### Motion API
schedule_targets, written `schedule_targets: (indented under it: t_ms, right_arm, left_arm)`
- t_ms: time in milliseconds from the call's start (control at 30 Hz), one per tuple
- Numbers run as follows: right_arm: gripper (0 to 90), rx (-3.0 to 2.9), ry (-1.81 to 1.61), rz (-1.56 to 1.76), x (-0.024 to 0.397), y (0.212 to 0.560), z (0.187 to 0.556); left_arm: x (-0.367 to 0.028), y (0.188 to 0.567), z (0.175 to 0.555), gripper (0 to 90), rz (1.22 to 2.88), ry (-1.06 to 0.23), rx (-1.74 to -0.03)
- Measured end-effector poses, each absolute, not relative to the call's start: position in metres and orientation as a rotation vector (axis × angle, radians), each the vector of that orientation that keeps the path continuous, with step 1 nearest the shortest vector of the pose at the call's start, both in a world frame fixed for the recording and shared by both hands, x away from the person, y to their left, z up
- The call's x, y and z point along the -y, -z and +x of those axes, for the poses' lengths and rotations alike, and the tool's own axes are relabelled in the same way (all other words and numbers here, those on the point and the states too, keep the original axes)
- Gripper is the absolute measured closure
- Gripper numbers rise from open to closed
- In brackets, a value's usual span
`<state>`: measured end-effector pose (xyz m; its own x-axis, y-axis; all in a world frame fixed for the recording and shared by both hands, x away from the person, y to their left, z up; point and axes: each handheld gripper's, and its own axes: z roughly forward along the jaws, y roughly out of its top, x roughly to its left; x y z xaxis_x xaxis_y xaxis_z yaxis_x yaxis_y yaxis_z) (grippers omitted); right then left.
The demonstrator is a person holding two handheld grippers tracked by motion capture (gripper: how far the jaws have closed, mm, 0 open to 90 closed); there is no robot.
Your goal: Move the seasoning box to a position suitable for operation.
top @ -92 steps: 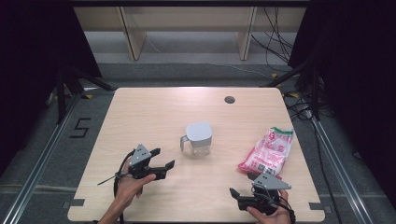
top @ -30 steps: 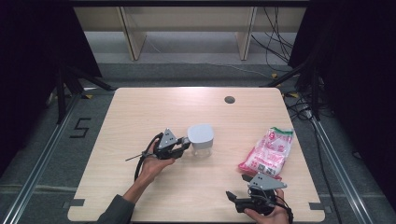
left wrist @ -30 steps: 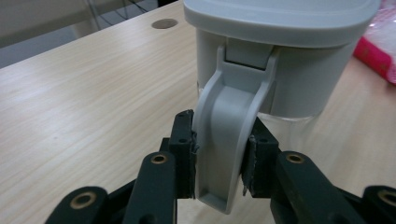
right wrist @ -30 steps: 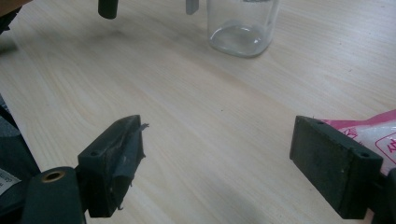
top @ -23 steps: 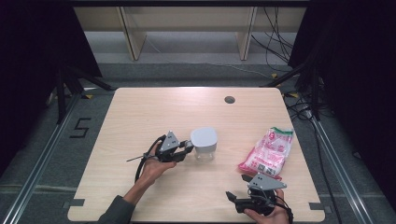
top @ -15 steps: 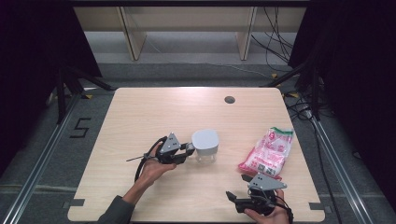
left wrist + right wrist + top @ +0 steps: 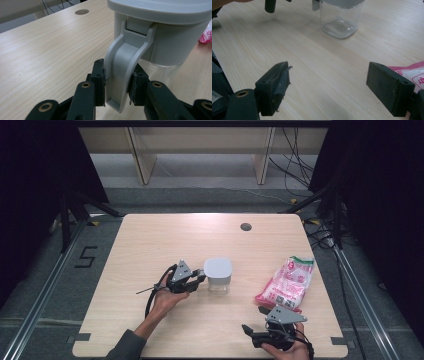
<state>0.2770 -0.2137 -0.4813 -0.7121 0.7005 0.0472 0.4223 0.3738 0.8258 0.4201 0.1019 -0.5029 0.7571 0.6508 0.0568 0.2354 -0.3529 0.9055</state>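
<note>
Black jaws of the right gripper point(image 7: 251, 333) stand wide apart at the near table point(image 7: 150, 235) edge, holding nothing, the pink bag point(image 7: 287, 282) just beyond. Farther in, the left gripper point(image 7: 117, 82) clamps the grey handle point(image 7: 122, 72) of the lidded jug point(image 7: 218, 275), which stands mid-table.

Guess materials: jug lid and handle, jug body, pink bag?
Lid and handle: likely matte grey plastic, moulded edges, hinge joint. Jug body: clear plastic or glass; the table shows through it. Pink bag: thin glossy plastic film, crinkled, printed.
</note>
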Motion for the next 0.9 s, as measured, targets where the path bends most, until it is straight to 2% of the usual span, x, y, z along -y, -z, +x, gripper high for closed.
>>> schedule_targets:
  t_ms: [133, 600, 900]
  right_arm:
    - [19.4, -2.325, -1.274, 0.992, 0.214, 0.481, 0.277]
    - [19.4, -2.317, -1.261, 1.004, 0.215, 0.481, 0.277]
    - [19.3, -2.313, -1.260, 1.016, 0.218, 0.481, 0.277]
  left_arm:
    - [-0.103, 0.504, 0.417, 70.0, 1.910, -0.454, -0.683]
    - [-0.101, 0.505, 0.411, 69.8, 1.920, -0.416, -0.621]
    - [-0.098, 0.503, 0.408, 67.5, 1.936, -0.464, -0.632]
